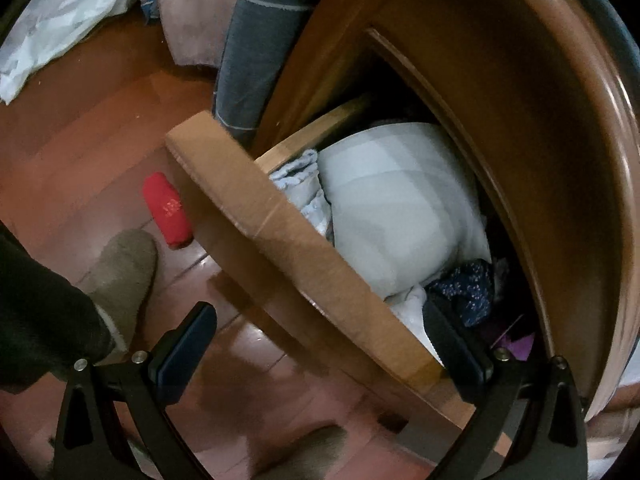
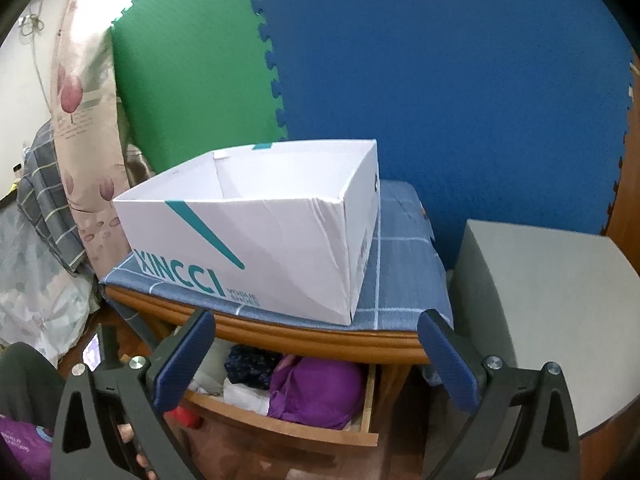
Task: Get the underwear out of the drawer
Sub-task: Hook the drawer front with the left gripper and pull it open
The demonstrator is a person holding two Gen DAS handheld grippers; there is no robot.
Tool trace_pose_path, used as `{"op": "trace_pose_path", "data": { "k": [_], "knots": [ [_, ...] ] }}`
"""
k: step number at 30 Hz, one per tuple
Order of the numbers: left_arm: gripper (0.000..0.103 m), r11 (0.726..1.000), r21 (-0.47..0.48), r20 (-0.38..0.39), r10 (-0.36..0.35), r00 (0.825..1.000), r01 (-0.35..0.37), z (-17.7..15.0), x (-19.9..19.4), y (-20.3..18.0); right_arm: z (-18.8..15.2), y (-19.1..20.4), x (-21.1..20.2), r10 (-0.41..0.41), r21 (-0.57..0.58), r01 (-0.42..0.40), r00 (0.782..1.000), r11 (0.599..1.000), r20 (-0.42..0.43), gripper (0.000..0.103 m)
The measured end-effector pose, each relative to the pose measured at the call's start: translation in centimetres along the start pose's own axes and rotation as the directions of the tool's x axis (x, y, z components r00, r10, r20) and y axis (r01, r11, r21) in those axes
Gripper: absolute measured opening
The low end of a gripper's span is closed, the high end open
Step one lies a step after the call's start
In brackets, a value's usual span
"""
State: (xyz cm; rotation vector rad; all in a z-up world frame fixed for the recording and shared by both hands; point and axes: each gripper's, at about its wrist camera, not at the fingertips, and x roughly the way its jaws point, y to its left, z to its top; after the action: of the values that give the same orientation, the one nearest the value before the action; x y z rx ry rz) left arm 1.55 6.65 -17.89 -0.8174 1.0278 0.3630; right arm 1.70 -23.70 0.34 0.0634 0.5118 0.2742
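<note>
The wooden drawer point(image 1: 280, 232) of a nightstand is pulled open and stuffed with clothes. In it lie a pale grey-white folded garment point(image 1: 400, 208), a dark blue dotted piece point(image 1: 472, 284) and a purple one point(image 1: 516, 340). My left gripper point(image 1: 320, 310) is open and straddles the drawer's front board, one finger outside and one inside by the clothes. My right gripper point(image 2: 318, 318) is open and empty, hovering above the drawer point(image 2: 288, 424). Below it show the purple garment point(image 2: 316, 392) and the dark blue piece point(image 2: 252, 364).
An open white shoe box point(image 2: 256, 240) stands on the nightstand's blue checked cloth point(image 2: 400, 280). A grey surface point(image 2: 540, 320) sits to the right. On the wooden floor lie a red item point(image 1: 168, 212) and a person's socked foot point(image 1: 124, 276). Bedding hangs at the left.
</note>
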Motion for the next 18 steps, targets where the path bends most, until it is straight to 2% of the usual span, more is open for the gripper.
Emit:
{"op": "trace_pose_path", "data": {
  "k": [10,18],
  "knots": [
    [0.103,0.993,0.108,-0.025,0.048,0.999,-0.045,-1.4,-1.7,1.6,-0.4,-1.6,0.6,0.010,0.086,-0.006,0.999,0.996,-0.050,0.103],
    [0.103,0.984,0.162,-0.055,0.081,0.995,-0.071,-2.9,-2.5,3.0,-0.5,-1.1,0.5,0.005,0.057,-0.002,0.999,0.998,-0.053,0.103]
  ]
}}
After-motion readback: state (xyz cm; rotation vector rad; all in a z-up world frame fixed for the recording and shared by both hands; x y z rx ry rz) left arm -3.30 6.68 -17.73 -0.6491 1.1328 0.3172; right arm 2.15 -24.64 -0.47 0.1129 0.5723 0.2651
